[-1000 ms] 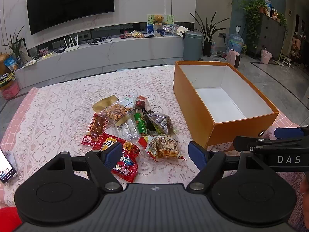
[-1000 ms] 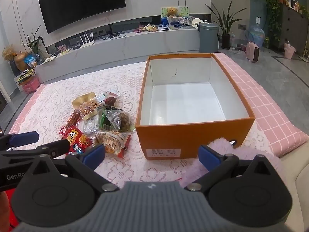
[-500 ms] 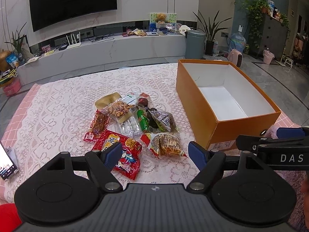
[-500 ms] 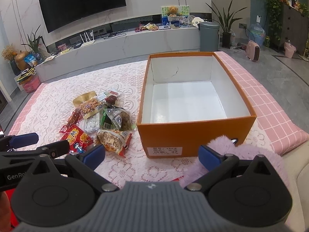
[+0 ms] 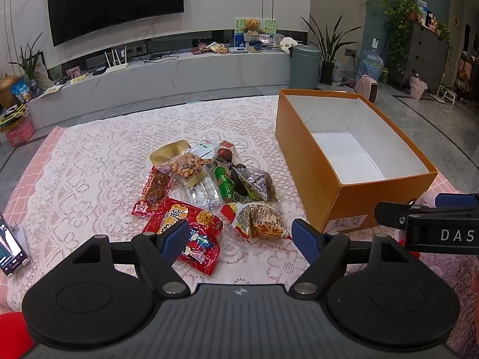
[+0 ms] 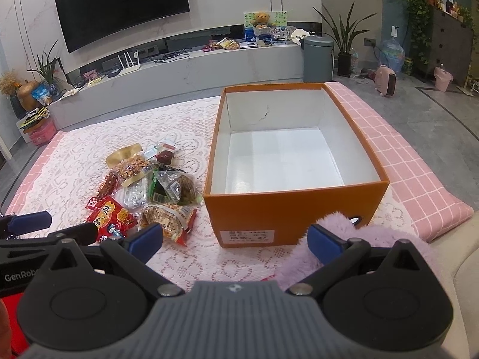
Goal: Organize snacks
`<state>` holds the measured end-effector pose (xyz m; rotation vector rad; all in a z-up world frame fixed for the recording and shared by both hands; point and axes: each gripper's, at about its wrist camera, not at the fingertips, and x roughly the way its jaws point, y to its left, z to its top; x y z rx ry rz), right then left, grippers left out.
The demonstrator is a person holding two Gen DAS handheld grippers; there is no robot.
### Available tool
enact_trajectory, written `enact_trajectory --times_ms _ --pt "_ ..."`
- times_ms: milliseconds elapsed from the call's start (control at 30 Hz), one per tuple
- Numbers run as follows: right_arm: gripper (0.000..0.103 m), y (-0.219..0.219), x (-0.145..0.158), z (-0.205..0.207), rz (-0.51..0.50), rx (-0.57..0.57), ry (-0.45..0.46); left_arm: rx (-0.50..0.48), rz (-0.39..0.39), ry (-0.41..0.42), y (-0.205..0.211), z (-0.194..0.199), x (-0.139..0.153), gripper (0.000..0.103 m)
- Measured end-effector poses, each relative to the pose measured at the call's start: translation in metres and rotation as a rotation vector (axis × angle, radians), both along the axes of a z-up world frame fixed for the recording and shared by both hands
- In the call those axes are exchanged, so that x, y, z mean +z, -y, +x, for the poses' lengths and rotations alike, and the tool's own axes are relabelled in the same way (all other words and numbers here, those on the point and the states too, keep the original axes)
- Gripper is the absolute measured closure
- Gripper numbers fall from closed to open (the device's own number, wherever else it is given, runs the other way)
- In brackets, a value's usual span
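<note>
We hold the left gripper (image 5: 240, 238) and the right gripper (image 6: 235, 238) with jaws spread wide, grasping nothing, above a lace-covered tabletop (image 5: 89, 164). Just ahead of the left gripper lies a heap of snack packets (image 5: 209, 191): a red crinkly bag (image 5: 191, 227), a green packet (image 5: 224, 183), clear wrappers of nuts. To the right of the heap stands an orange box (image 6: 287, 218), its white inside empty.

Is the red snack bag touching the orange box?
Apart. In the left wrist view, bare lace cloth lies between the red snack bag and the orange box.
</note>
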<state>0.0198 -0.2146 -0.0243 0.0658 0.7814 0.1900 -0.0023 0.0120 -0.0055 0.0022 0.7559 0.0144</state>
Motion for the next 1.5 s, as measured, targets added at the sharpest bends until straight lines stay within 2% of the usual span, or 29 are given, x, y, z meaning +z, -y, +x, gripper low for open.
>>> enact_trajectory --times_ms 1500 --pt "0.003 -0.01 -0.004 0.004 -0.041 0.012 -0.011 0.015 -0.029 -0.015 -0.009 0.002 -0.005 0.012"
